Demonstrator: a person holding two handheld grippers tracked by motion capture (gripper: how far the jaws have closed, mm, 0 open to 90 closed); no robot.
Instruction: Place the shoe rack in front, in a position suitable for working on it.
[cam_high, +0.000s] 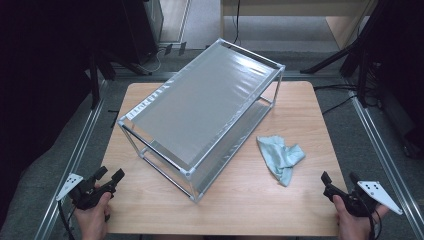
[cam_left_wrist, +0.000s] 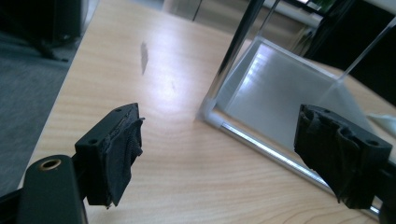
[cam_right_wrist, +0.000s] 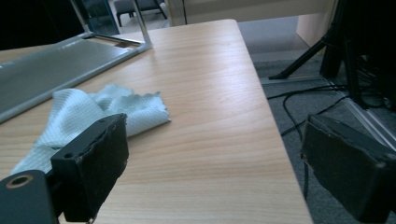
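Note:
A two-tier metal-framed shelf with frosted panels stands diagonally on the wooden table. Its near corner post rises just ahead of my left gripper. A crumpled light blue cloth lies on the table to the right of the shelf, and in the right gripper view the cloth sits just beyond the left jaw. My left gripper is open at the table's front left corner. My right gripper is open at the front right corner, with nothing between its jaws.
Metal rails run along both sides of the table. Black stand legs and cables lie on the grey floor at the back right. The table's right edge drops to the floor close to my right gripper.

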